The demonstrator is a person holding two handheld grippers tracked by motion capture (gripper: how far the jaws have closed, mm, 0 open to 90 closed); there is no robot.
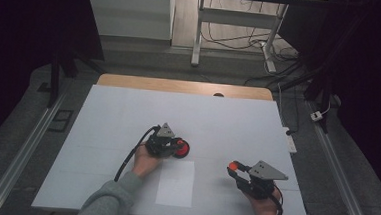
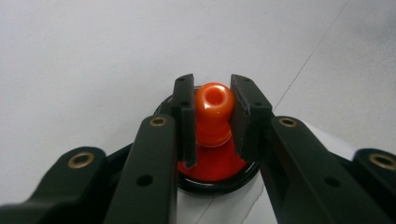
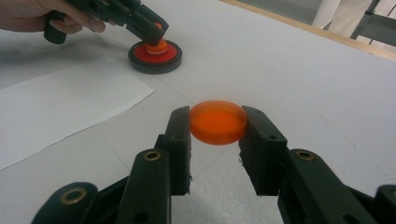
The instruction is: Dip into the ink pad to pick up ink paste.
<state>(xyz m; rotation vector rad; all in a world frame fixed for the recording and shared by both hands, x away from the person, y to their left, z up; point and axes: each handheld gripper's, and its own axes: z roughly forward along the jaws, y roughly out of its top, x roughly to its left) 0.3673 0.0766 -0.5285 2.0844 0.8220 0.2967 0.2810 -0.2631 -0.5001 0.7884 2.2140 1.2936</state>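
1. Nearest the person, the right gripper (image 1: 234, 169) sat over the right part of the white table (image 1: 237, 125), held clear of the surface. Its jaws were clamped on the rim of an orange disc (image 3: 218, 122), one pad on each side, with the disc lying flat between them.
2. The disc looked like a small, stiff plastic cap, light and somewhat glossy. A grip across the rim gives little contact on a smooth curved edge, so I judged it could slip or tip if squeezed unevenly; holding it square and level seemed the safe way.
3. A white sheet of paper (image 1: 175, 182) lay flat between the two hands, touching neither gripper.
4. Farther out, near the table's middle, the left gripper (image 1: 175, 147) pointed down at a round puck (image 3: 155, 57) with a black rim and a red top, which rested on the table just beyond the paper's far corner.
5. Its jaws were closed on the orange knob (image 2: 214, 109) that stood upright in the middle of the puck, a pad (image 2: 244, 114) pressing on either side of the knob's rounded head.
6. The knob looked hard, smooth and hollow at the top, with a narrower neck below the head. That neck seemed the better place to hold, since the rounded head could squirt out of flat pads. The puck itself looked rigid and heavier than the disc, so a lift by the knob alone would, I judged, load a small grip.
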